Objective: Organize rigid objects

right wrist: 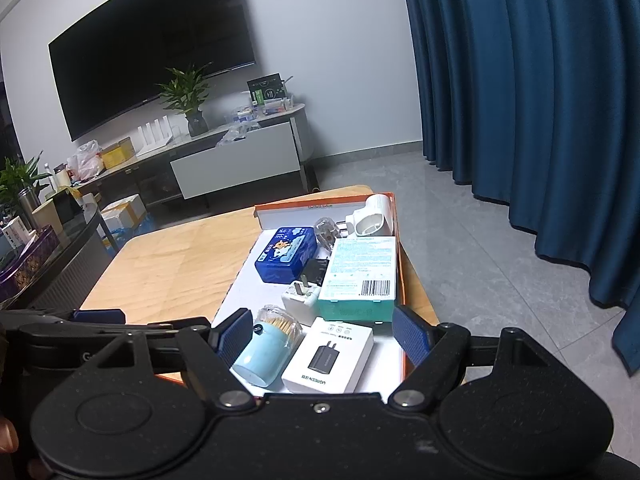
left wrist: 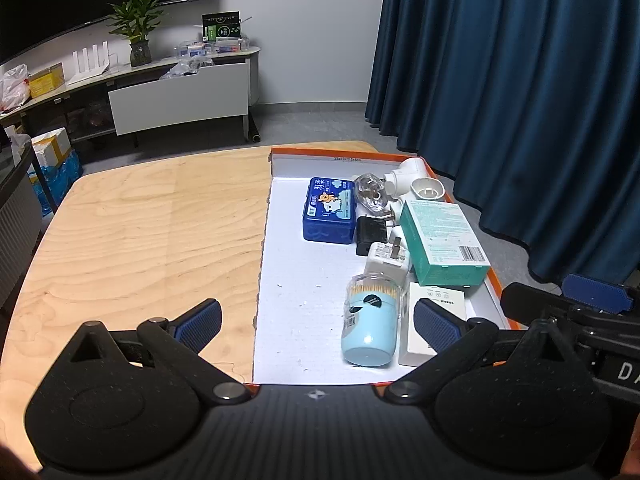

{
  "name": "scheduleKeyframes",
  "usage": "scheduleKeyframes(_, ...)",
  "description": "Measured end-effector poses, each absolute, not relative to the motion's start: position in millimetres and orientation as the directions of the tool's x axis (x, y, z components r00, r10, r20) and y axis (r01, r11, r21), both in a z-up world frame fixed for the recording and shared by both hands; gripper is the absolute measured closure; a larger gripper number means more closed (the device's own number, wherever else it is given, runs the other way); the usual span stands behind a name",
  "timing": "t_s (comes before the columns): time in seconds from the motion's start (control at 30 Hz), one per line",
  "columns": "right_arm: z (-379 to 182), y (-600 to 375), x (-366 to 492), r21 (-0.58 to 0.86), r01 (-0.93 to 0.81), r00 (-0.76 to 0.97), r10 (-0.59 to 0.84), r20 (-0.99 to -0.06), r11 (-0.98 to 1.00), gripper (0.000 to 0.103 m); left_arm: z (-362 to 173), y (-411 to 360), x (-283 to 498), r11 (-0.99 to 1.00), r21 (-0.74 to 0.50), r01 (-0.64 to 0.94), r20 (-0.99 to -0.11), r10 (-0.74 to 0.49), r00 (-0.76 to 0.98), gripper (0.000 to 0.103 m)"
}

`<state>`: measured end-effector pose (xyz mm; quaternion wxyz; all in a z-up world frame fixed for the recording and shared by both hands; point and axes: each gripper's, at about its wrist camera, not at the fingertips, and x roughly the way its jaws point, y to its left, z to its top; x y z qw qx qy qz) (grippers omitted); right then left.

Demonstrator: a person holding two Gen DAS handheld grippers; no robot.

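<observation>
Both jaws stand wide and empty: the left gripper [left wrist: 318, 322] and right gripper [right wrist: 326, 334] hover side by side over the near end of the orange-rimmed tray [left wrist: 494, 280]. Just ahead of both lies the toothpick jar [left wrist: 370, 320], tipped over, its long axis running near to far, blue base nearest. It sits between the left gripper's pads, so that arm looks nearer. A white charger box [right wrist: 330, 356] lies just right of it. Everything rests on a wooden table [left wrist: 140, 232], blue curtain [left wrist: 520, 80] to the right.
</observation>
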<state>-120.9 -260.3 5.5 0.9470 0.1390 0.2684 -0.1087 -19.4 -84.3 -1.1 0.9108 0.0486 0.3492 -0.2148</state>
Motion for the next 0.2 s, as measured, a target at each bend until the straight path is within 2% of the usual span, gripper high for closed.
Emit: scheduleKeyframes(0.2, 4.7, -260.4, -120.2, 0.204, 0.281, 0.831, -0.132, -0.54, 0.938, 0.012, -1.7, -87.7, -19.8, 0.896, -0.052, 0.441, -0.659, -0.363, 0.659, 0.0)
